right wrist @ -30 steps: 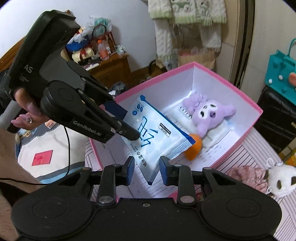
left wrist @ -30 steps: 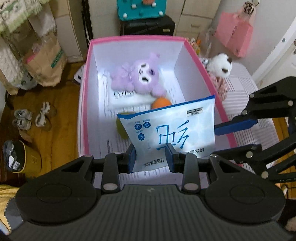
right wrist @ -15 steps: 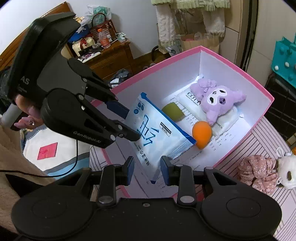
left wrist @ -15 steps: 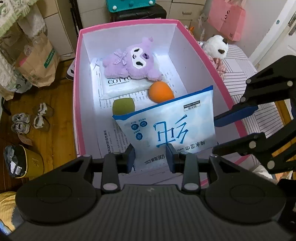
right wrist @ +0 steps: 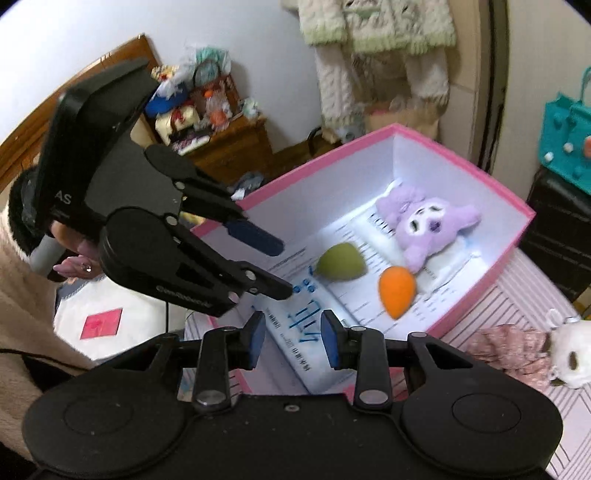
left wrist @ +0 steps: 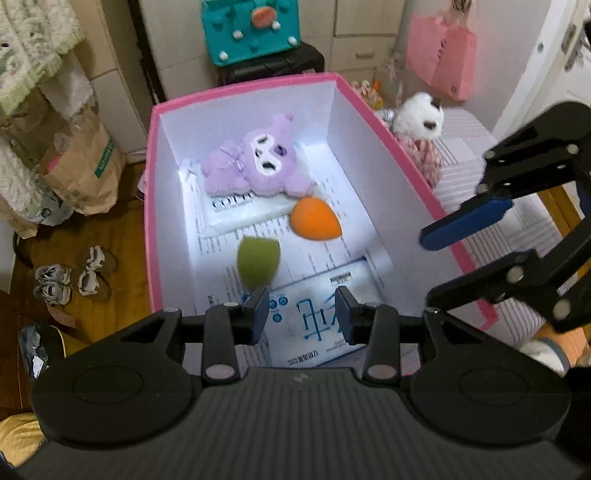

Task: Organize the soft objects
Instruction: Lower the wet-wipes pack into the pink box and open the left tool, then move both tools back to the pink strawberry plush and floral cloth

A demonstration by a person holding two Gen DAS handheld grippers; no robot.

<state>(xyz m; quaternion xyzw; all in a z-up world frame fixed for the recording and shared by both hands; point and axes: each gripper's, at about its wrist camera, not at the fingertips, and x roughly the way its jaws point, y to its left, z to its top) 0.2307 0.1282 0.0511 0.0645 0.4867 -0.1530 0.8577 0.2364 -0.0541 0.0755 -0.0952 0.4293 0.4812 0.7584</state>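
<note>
A blue and white soft pack [left wrist: 314, 317] [right wrist: 303, 328] lies flat on the near floor of the pink box [left wrist: 406, 162] [right wrist: 461, 162]. My left gripper [left wrist: 301, 312] [right wrist: 282, 267] hovers just over it with its jaws opening; the pads do not press the pack. My right gripper [right wrist: 293, 339] [left wrist: 426, 266] stands open at the box's right wall, holding nothing. Farther in lie a green sponge [left wrist: 256, 264] [right wrist: 340, 264], an orange sponge [left wrist: 314, 218] [right wrist: 397, 291] and a purple plush [left wrist: 258, 166] [right wrist: 424, 225] on a white cotton pack.
A white panda plush [left wrist: 419, 118] [right wrist: 569, 354] and a pink cloth [right wrist: 517, 350] lie on the striped bed outside the box's right wall. Paper bags [left wrist: 85, 173] and shoes [left wrist: 70, 280] sit on the wood floor to the left. A teal bag [left wrist: 251, 33] stands behind the box.
The pack, held upright in my left gripper before, has dropped flat onto the box floor as the left jaws parted. The green sponge is now in full view.
</note>
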